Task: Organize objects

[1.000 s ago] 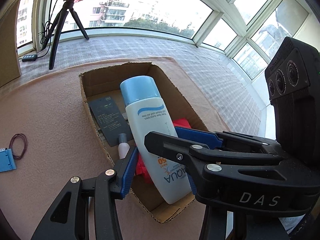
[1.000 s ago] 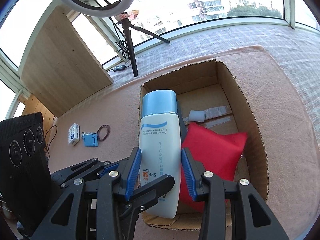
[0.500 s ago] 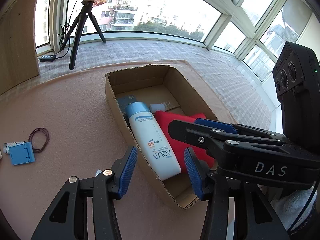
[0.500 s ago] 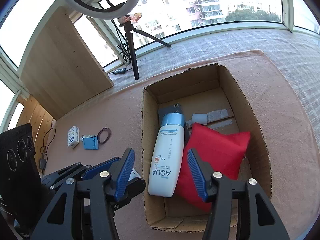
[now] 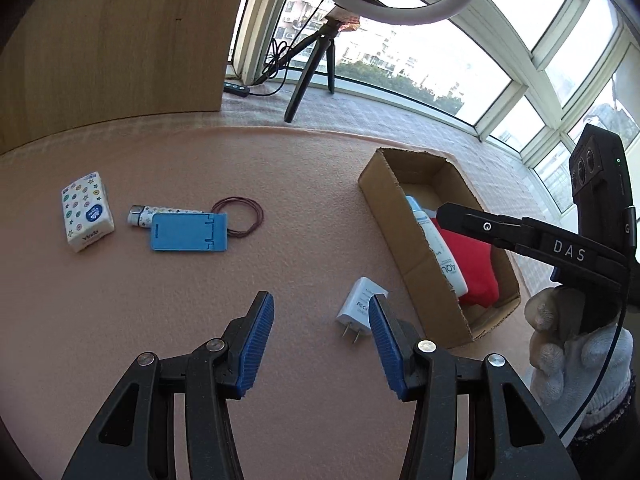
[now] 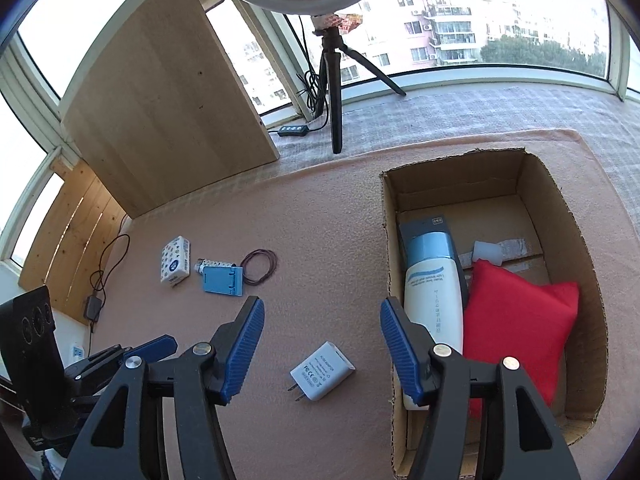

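Note:
A cardboard box (image 6: 576, 216) (image 5: 388, 196) holds a white sunscreen bottle (image 6: 430, 296) (image 5: 442, 252) with a blue cap, a red pouch (image 6: 516, 320) (image 5: 474, 264), a dark flat card and a small white tube. A white plug adapter (image 6: 320, 370) (image 5: 358, 302) lies on the pink mat just left of the box. My right gripper (image 6: 322, 342) hovers open above the adapter. My left gripper (image 5: 320, 334) is open too, its right finger beside the adapter. Nothing is held.
Farther left on the mat lie a tissue pack (image 5: 86, 212) (image 6: 175, 260), a patterned tube (image 5: 160, 213), a blue stand (image 5: 188, 232) (image 6: 222, 282) and a hair-tie loop (image 5: 242, 216) (image 6: 260, 266). A ring-light tripod (image 6: 334, 92) and a wooden board (image 6: 168, 92) stand behind. A gloved hand (image 5: 576, 340) holds the right gripper.
Both grippers let go of the sunscreen bottle, which now lies in the box. They have pulled back and swung left, bringing the adapter and the other loose items into view.

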### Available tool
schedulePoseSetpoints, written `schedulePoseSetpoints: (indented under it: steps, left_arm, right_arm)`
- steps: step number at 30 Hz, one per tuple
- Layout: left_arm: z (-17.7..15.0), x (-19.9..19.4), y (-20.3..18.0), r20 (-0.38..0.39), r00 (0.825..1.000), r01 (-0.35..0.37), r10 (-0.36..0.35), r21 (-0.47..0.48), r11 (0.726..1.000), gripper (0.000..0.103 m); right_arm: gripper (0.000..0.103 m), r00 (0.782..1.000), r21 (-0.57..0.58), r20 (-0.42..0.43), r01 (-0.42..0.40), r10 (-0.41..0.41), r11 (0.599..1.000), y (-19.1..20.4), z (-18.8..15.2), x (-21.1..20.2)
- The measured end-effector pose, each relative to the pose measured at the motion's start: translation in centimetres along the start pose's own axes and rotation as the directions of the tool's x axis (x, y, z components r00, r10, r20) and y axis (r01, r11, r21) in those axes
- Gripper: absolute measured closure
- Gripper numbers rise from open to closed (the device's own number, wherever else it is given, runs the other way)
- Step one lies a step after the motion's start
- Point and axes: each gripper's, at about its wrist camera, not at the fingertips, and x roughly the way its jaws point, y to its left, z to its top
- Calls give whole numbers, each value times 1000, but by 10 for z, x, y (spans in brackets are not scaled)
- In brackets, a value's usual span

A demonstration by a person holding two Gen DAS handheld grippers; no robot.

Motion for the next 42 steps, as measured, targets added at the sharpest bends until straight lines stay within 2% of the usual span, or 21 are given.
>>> schedulePoseSetpoints:
  steps: [6, 12, 14, 16, 19, 23, 28, 36, 39, 42]
  left_arm:
    - [-18, -31, 64, 23, 998, -58, 60, -104, 993, 50]
    - [-34, -46, 101, 19, 996, -82, 86, -158, 984, 50]
    - [-39, -51, 106, 18, 995, -89, 93, -160, 983, 50]
    - [-43, -54, 112, 18, 995, -93, 97, -162, 982, 50]
    - [-47, -59, 120, 19, 995, -98, 102, -167, 981, 50]
    - [-53, -65, 133, 20, 994, -102, 108, -188, 977, 50]
    - [-57, -71, 151, 21, 993, -109, 116, -216, 970, 50]
    - [-60, -73, 169, 16, 992, -116, 124, -244, 963, 50]
    - [-61, -72, 172, 12, 992, -116, 123, -249, 961, 50]
    - [-60, -69, 173, 8, 993, -115, 120, -252, 961, 50]
  right_arm:
    - [46, 1000, -70, 5, -14, 15, 997, 41, 6, 26]
    - [46, 993, -88, -101, -62, 53, 994, 79, 22, 72]
    - [46, 988, -95, -141, -76, 63, 993, 91, 27, 90]
    - [48, 986, -117, -160, -56, 36, 992, 102, 33, 108]
    - [57, 982, -129, -189, -50, 25, 990, 113, 42, 131]
    - [65, 972, -101, -232, -53, 28, 993, 124, 51, 161]
    - [68, 962, -57, -270, -49, 32, 997, 132, 55, 193]
    - [70, 948, -53, -315, -64, 44, 997, 146, 52, 222]
    - [72, 947, -75, -319, -62, 35, 995, 149, 48, 225]
    - [73, 939, -67, -339, -89, 61, 994, 148, 44, 223]
